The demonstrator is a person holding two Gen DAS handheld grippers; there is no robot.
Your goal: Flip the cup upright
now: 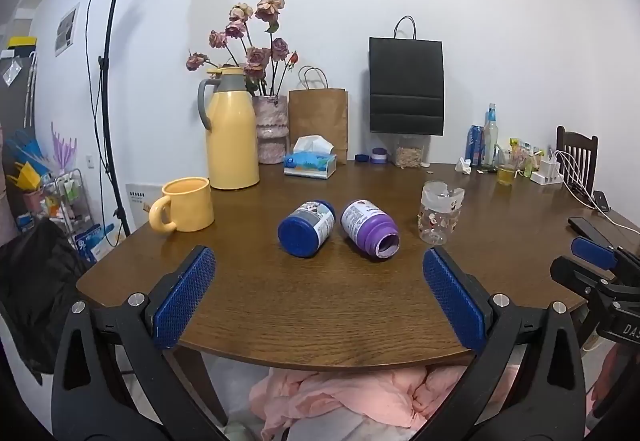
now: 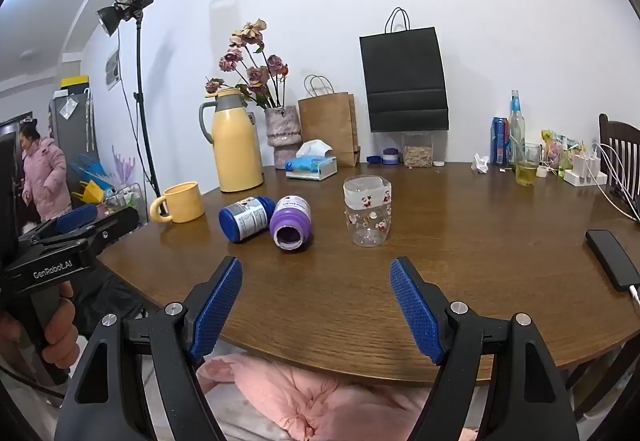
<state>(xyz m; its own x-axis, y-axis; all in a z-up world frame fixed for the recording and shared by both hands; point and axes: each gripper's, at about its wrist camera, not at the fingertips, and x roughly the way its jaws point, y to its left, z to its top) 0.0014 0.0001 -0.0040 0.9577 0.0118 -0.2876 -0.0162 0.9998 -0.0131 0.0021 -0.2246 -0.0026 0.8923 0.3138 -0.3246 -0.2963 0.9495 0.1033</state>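
Two small cups lie on their sides mid-table, touching each other. The blue cup [image 1: 306, 227] [image 2: 245, 219] shows its closed blue end. The purple cup [image 1: 370, 227] [image 2: 291, 223] points its open mouth toward me. A clear glass cup [image 1: 440, 212] [image 2: 367, 211] with cartoon prints stands to their right. My left gripper [image 1: 319, 254] is open over the near table edge, short of both lying cups, with nothing between its fingers. My right gripper [image 2: 317, 262] is also open and empty, in front of the purple cup and the glass.
A yellow mug [image 1: 186, 205] and yellow thermos [image 1: 232, 129] stand at the left, with a vase, tissue box [image 1: 310, 161] and paper bags behind. Bottles and chargers crowd the back right. A phone [image 2: 612, 259] lies at the right edge. A person in pink [image 2: 42, 173] stands far left.
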